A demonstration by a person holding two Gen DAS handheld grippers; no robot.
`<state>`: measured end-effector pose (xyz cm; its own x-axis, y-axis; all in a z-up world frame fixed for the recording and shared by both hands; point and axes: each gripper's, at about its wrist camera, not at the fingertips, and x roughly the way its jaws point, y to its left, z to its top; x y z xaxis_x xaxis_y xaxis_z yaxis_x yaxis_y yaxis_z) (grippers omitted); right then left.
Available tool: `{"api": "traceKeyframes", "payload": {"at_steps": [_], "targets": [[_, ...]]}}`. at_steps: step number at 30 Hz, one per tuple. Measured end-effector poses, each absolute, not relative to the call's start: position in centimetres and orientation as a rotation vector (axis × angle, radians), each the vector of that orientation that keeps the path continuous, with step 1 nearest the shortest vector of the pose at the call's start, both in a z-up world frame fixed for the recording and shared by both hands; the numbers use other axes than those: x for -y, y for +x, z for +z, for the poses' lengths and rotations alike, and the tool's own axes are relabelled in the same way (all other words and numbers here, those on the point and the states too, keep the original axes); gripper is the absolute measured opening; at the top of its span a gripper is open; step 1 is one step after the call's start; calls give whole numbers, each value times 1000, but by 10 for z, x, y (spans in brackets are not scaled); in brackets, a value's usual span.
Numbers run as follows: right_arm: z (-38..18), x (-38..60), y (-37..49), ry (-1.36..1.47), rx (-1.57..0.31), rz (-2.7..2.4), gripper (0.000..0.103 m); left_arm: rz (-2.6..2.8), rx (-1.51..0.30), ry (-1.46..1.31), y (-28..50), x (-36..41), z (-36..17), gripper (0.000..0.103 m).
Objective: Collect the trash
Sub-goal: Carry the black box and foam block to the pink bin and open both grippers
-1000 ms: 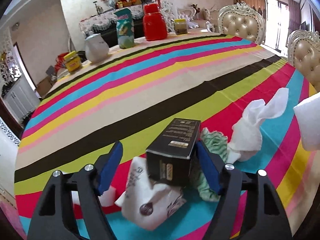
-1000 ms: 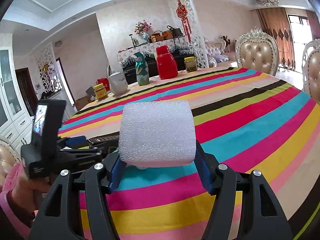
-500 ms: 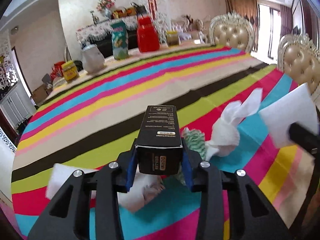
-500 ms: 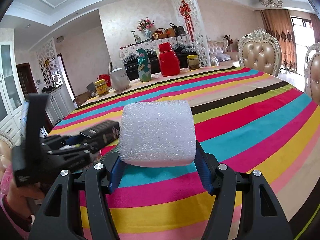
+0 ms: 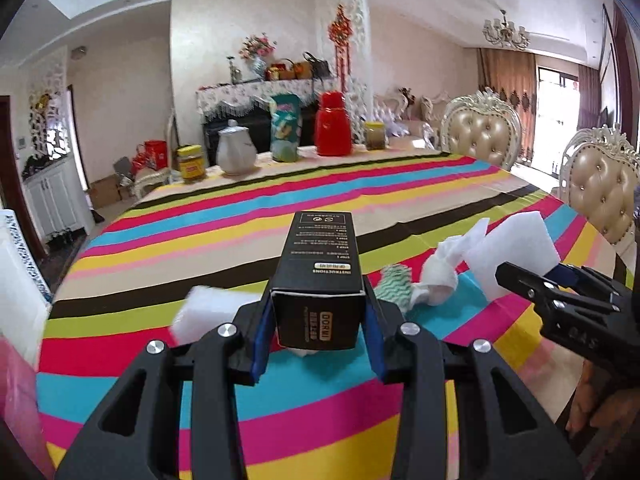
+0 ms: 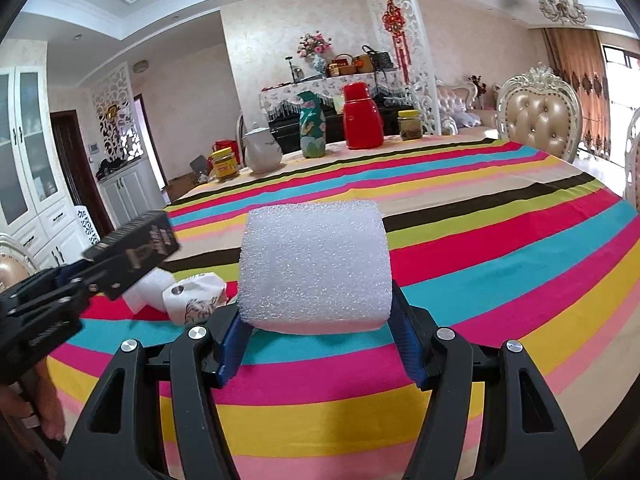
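A black rectangular cardboard box (image 5: pixel 320 280) with white lettering is being clamped between the blue pads of the left gripper (image 5: pixel 318 344) and is being held clear above the striped multicoloured tablecloth (image 5: pixel 240 216). A white foam block (image 6: pixel 314 268) is being gripped by the right gripper (image 6: pixel 320 344). A crumpled white tissue (image 5: pixel 440 276), a green-and-white wrapper (image 5: pixel 396 288) and a printed paper cup (image 6: pixel 192 298) are being left lying on the cloth beneath.
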<state>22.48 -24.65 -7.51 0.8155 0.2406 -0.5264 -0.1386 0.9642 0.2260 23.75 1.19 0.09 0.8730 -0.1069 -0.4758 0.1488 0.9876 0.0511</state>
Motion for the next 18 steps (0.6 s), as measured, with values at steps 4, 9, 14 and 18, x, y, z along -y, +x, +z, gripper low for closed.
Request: {"api": "traceKeyframes", "payload": {"at_steps": [4,9,14,18], "targets": [[-77,238,224,168,-594,227,60,-84,-477,77,220,-26,-1,38],[-80,225,221,143,-610,256,60,-30,-469,51,199,-46,-5,38],[-83,212,218,121,-632,305,60,22,-465,33,179,-64,-10,38],[-81,199,212,94,-627,352,60,61,-479,29,162,-81,-15,38]]}}
